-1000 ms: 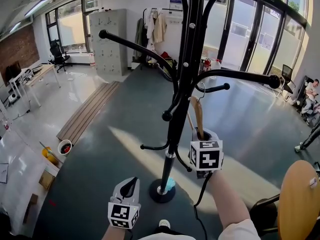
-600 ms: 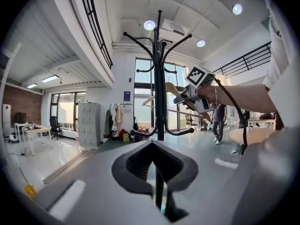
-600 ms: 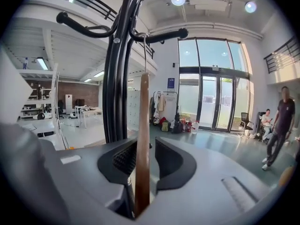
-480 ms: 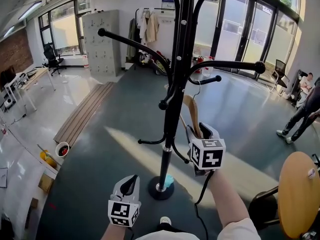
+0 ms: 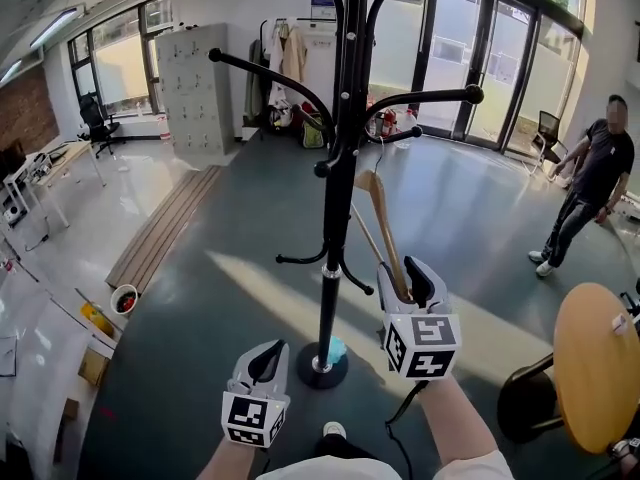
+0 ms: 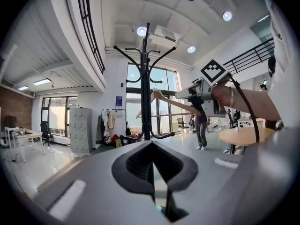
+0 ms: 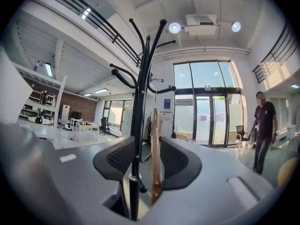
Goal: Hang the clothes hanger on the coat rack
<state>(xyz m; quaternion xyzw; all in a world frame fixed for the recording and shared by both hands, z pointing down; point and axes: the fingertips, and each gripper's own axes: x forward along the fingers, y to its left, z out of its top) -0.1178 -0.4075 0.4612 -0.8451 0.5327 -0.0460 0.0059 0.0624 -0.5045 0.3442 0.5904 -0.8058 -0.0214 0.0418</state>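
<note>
Coat rack point(image 5: 335, 218) stands on the dark floor in front of us, its round base between the two grippers. The hanger point(image 5: 384, 230) is wooden; its hook sits over a short arm of the rack and the body hangs tilted towards us. Right gripper point(image 5: 405, 276): jaws have just been opening and now stand wide, with the hanger's lower end between them, close to the right jaw and well apart from the left. We cannot tell whether it touches. Left gripper point(image 5: 266, 360): low, beside the rack's base, jaws drawn together to a thin slit, nothing in them. A bowl point(image 5: 128, 297) on the floor far left has something red inside that is too small to identify. The locker point(image 5: 197, 88) at the back has its doors shut. A person point(image 5: 590, 183) stands far right.
</note>
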